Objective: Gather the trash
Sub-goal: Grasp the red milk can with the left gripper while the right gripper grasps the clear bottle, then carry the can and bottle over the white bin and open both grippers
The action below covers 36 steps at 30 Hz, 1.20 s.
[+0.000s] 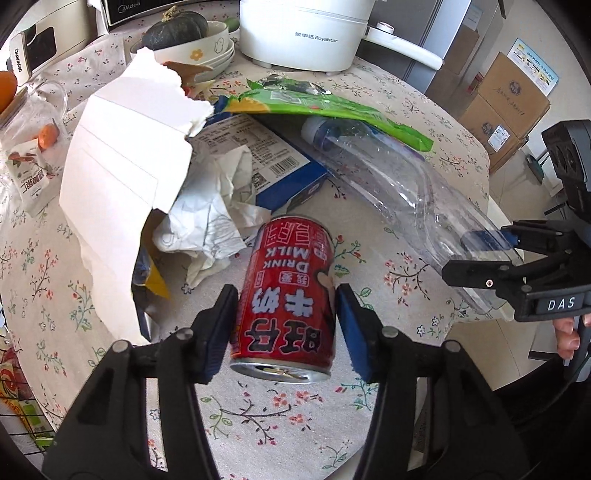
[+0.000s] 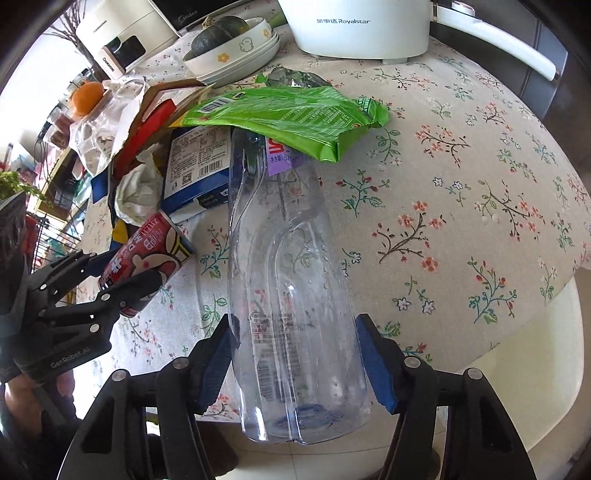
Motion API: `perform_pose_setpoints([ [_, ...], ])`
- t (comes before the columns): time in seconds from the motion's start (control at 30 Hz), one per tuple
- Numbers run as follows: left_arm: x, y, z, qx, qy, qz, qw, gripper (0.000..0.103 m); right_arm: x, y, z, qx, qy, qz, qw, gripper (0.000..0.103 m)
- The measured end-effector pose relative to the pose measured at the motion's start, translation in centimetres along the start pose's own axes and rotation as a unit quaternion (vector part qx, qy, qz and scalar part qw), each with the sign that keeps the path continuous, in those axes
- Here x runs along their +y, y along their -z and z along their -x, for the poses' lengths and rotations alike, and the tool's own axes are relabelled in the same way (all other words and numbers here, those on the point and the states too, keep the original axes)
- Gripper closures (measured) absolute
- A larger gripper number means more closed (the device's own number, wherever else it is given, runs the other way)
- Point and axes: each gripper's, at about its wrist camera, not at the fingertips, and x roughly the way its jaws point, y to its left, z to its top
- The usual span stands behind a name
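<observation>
Left wrist view: left gripper (image 1: 284, 325) straddles the red milk can (image 1: 286, 295), which lies on its side on the floral tablecloth (image 1: 277, 410), opened top toward the camera. Left pad touches the can wall; right pad sits at the wall, contact cannot be confirmed. Can interior not visible.

Right wrist view: right gripper (image 2: 295, 354) brackets the clear plastic bottle (image 2: 291, 295), lying on its side, base overhanging the table edge. Left pad touches the bottle wall; a slight gap shows at the right pad, so a firm grip cannot be told. Bottle looks empty, droplets on the inner wall; its neck end runs under the green snack bag (image 2: 288, 118).

Behind the can: crumpled white paper (image 1: 214, 218), a blue carton (image 1: 266, 158), a torn white paper bag (image 1: 125, 177), all piled touching.

At the table's far side, a stack of white bowls (image 2: 236, 59); the top bowl holds a dark green squash (image 2: 218, 35). White Royalstar appliance (image 2: 354, 26) stands beside them.
</observation>
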Motion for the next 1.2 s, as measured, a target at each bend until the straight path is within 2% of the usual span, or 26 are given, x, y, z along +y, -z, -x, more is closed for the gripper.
perform_pose_setpoints([
  [0.27,-0.5,0.4,1.0,-0.016,0.002,0.005,0.9999,0.047,-0.9,3.7,3.1,-0.004,-0.012,0.010,1.000,0.039],
  [0.37,-0.7,0.3,1.4,-0.026,0.004,0.010,0.9996,0.047,-1.0,3.3,3.6,-0.003,-0.021,0.009,1.000,0.039],
  [0.6,-2.7,0.1,1.3,-0.032,0.007,-0.001,0.9995,0.047,-1.8,5.3,6.4,-0.027,-0.034,-0.005,0.999,0.040],
  [1.2,-10.2,-1.5,0.3,-0.044,0.031,-0.037,0.9979,0.047,-9.4,9.3,13.0,-0.101,-0.022,-0.089,0.991,0.042],
])
